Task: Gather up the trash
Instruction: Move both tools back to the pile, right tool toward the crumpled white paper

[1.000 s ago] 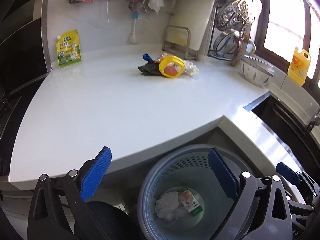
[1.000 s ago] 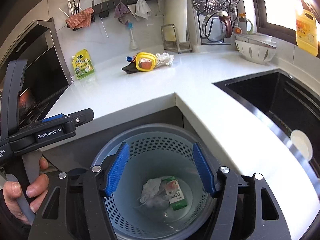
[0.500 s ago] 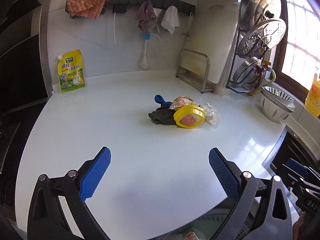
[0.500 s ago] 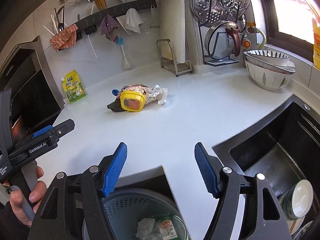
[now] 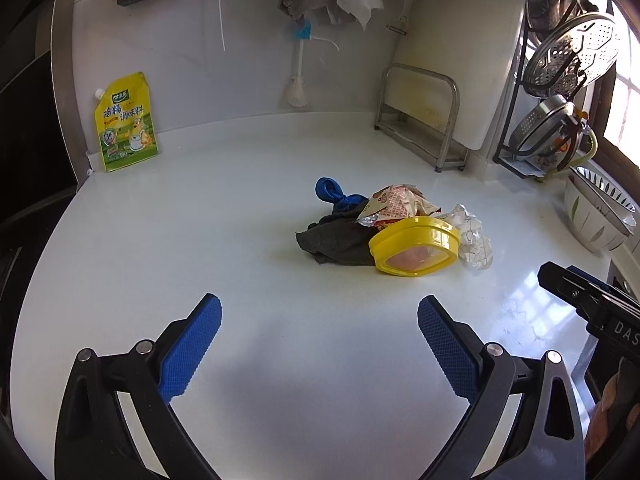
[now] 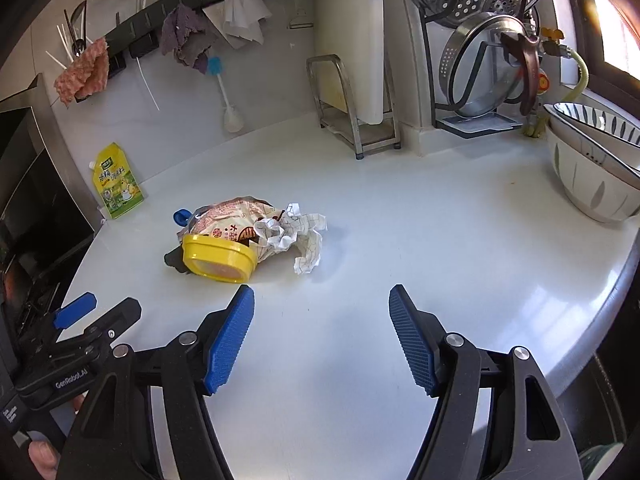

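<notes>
A small trash pile lies mid-counter: a yellow tub (image 5: 414, 248) (image 6: 218, 260) on its side, a dark cloth (image 5: 334, 240), a blue knotted piece (image 5: 332, 194), a printed snack wrapper (image 5: 396, 204) (image 6: 236, 220) and crumpled white paper (image 5: 474, 236) (image 6: 298, 236). My left gripper (image 5: 320, 344) is open and empty, above the counter short of the pile. My right gripper (image 6: 322, 332) is open and empty, near the pile's right side. The trash bin is out of view.
On the white counter (image 5: 200, 240): a yellow seasoning pouch (image 5: 124, 124) at the back left, a metal rack (image 5: 420, 120) with a cutting board, a lid stand (image 6: 488, 60), patterned bowls (image 6: 592, 164) at the right. Cloths hang on the wall rail.
Both grippers rose from over the bin beside the counter and moved forward over the counter toward the trash pile, which now looks closer. Both stayed open.
</notes>
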Demonstrator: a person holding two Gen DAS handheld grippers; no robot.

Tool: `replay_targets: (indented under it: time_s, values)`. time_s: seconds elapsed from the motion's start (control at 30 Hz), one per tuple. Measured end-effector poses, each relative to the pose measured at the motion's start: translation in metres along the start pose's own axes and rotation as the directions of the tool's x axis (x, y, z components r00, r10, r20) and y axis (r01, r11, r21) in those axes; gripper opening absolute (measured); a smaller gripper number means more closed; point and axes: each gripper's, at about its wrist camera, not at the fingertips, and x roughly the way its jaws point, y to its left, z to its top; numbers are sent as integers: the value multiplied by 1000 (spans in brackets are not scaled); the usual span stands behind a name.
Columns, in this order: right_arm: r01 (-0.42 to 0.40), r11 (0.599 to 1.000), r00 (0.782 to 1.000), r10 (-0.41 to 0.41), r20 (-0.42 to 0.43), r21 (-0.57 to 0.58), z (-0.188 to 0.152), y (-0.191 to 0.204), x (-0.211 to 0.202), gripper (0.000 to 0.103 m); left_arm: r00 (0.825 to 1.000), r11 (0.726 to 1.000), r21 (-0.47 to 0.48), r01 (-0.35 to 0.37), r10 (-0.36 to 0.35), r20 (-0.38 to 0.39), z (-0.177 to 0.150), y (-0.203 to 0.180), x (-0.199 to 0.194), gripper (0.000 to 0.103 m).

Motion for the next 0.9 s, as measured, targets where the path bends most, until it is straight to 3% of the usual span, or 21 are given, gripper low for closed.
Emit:
replay_targets:
  time_s: [0.3,0.7,0.77,0.83,0.9]
  values:
    - [-52,998,998,50,-43,-26,31,9,52,67,999,1000,-9,-8,8,-50,7,-2,29,97]
    - [-75,997,990,71,-123,-21,46,16,92,70,999,1000,-26,10,-11,-53,11,-10,34,97]
    - [-73,997,990,68,-125,-34,45,18,93,64,998,1000,-27,15,-16,-54,11,-12,34,97]
    - [-82,996,987,75,-141,-44,44,20,95,41,998,1000,-27,16,-18,-54,11,-15,35,97]
    - [-81,996,988,73,-138,-50,42,20,93,32,998,999,-28,16,-18,-58,11,-17,36,97]
